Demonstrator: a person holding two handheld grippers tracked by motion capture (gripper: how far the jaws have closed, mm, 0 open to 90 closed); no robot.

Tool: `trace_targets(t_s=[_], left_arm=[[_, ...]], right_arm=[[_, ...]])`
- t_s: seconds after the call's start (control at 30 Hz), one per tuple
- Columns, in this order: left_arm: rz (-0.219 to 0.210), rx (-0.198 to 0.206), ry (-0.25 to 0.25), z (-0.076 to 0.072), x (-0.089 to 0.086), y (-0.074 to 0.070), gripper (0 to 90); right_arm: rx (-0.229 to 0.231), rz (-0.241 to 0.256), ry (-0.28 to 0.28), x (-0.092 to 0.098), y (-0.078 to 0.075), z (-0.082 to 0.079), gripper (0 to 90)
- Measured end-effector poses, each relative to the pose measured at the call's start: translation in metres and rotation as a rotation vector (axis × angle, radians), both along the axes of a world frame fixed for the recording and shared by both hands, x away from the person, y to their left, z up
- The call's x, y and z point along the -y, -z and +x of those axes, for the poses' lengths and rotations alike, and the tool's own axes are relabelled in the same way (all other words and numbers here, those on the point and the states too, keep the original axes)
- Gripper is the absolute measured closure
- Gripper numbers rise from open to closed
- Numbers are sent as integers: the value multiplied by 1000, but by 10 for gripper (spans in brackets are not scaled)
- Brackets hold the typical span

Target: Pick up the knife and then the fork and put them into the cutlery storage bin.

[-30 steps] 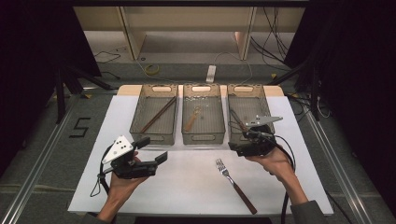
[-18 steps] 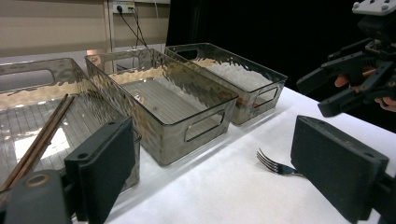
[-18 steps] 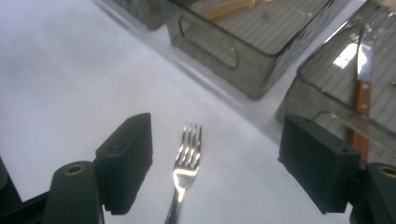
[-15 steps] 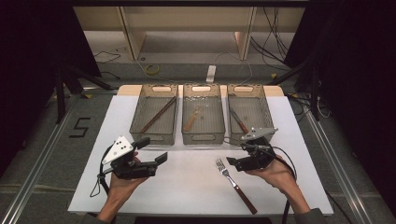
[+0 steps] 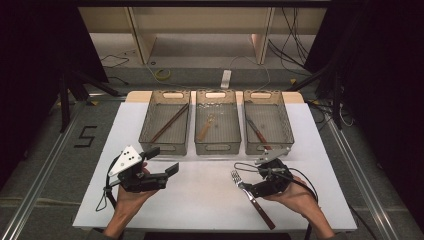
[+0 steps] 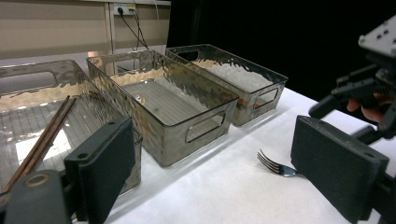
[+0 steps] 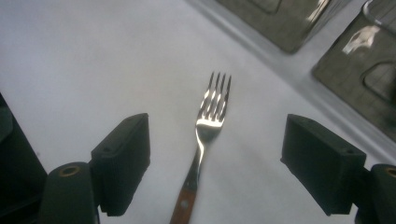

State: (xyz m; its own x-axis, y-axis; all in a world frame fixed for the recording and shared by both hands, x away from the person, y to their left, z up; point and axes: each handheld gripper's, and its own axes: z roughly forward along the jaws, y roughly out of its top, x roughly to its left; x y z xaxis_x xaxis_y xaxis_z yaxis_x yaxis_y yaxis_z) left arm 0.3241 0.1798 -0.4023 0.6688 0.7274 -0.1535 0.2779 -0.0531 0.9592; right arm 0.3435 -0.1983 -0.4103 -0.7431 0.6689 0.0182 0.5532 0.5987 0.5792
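Sorting mostly done, trays (image 5: 216, 147) already hold cutlery; fork (image 7: 208, 122) left on table btwn spread jaws of right gripper (image 7: 219, 163), not yet pinched; left gripper (image 5: 165, 160) spread, idle.

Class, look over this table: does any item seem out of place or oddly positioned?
Yes: the wooden-handled metal fork lies loose and slanted on the white table, while the other utensils sit in the three clear bins. The right hand-held gripper, jaws open, is lined up over it.
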Motion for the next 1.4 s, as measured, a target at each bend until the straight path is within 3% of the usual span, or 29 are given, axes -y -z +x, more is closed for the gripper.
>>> trace_targets(t_s=[0.27, 0.67, 1.4], left_arm=[[5, 2, 2, 0, 0, 0, 133], [5, 2, 2, 0, 0, 0, 133], [3, 7, -2, -1, 0, -1, 133]], right_arm=[[-42, -74, -21, 1, 14, -8, 250], [-111, -176, -42, 0, 35, -13, 343], [-161, -242, -71, -2, 50, -21, 532]])
